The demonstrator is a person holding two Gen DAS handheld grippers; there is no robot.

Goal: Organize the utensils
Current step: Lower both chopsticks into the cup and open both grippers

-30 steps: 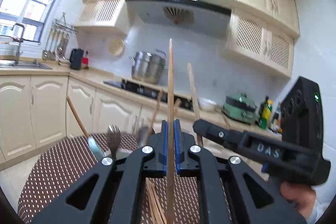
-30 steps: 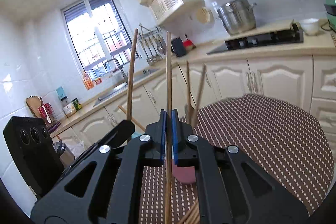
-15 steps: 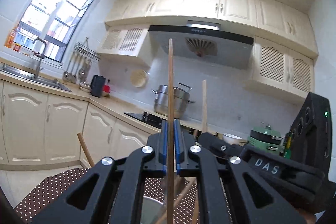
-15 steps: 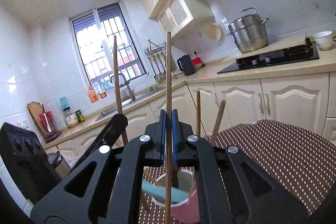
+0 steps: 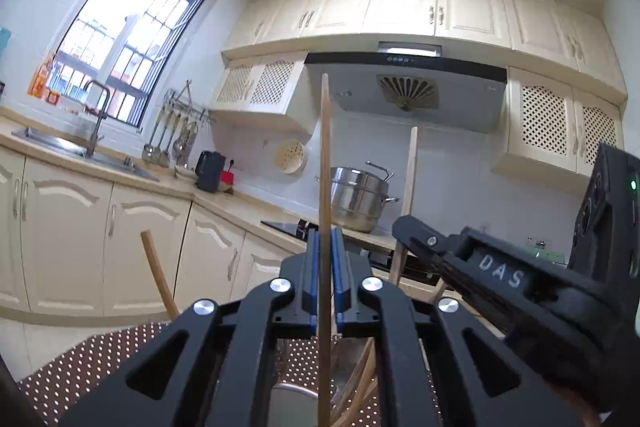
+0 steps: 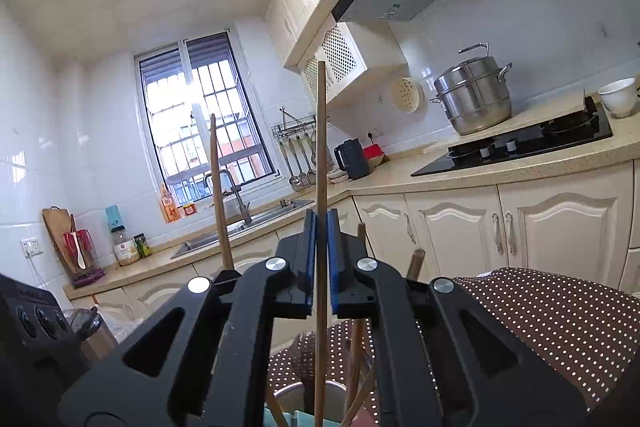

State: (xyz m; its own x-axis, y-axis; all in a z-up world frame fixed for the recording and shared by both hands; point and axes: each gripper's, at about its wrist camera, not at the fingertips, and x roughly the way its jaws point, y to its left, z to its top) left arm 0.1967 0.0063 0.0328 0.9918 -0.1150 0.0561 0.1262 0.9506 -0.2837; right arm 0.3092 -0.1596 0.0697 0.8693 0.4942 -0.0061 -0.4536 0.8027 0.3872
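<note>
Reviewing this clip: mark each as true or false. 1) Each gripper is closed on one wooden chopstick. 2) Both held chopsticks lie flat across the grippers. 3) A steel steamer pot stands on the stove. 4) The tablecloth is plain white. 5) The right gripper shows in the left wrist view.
1) True: the left gripper is shut on a chopstick, and the right gripper on another chopstick.
2) False: both stand upright.
3) True: the steamer pot stands on the stove.
4) False: the tablecloth is brown with white dots.
5) True: it shows at the right.
</note>
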